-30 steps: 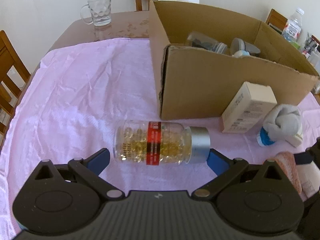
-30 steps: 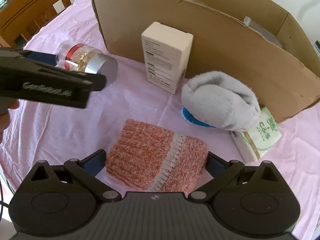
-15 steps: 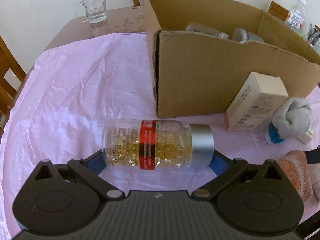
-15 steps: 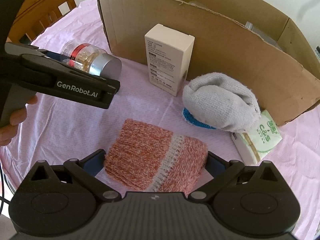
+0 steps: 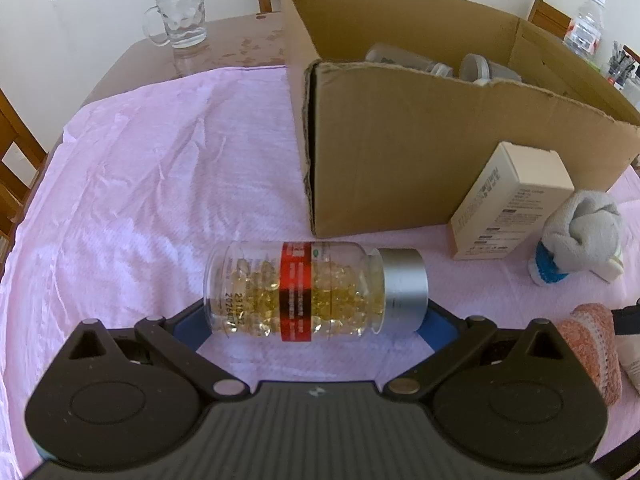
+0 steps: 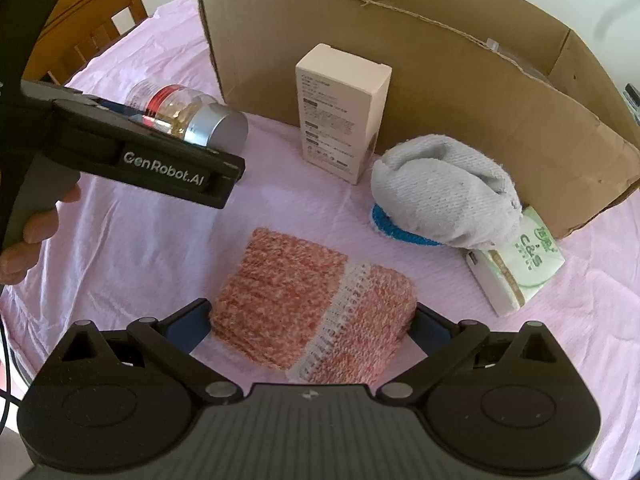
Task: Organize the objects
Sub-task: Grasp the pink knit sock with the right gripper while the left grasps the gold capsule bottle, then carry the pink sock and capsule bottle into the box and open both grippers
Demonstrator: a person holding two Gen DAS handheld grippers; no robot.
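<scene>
A clear bottle of yellow capsules (image 5: 296, 292) with a red label and a silver cap lies crosswise in my left gripper (image 5: 314, 320). The gripper is shut on it end to end and holds it a little above the pink cloth; the right wrist view shows the same bottle (image 6: 184, 108) off the table. My right gripper (image 6: 310, 324) is shut on a folded pink knitted cloth (image 6: 304, 292), both fingers pressed against its sides, low over the table. Behind stands an open cardboard box (image 5: 420, 152) with several plastic containers (image 5: 480, 68) inside.
A white carton (image 6: 340, 108), a grey rolled sock (image 6: 440, 188) and a green tissue pack (image 6: 520, 264) sit against the box wall (image 6: 440, 80). A glass mug (image 5: 180, 16) stands at the far left and a water bottle (image 5: 586, 26) at the far right. Wooden chairs ring the table.
My left gripper closed on the capsule bottle, which lay on the cloth, and has raised it and brought it nearer the box. The right gripper with the pink cloth has barely moved.
</scene>
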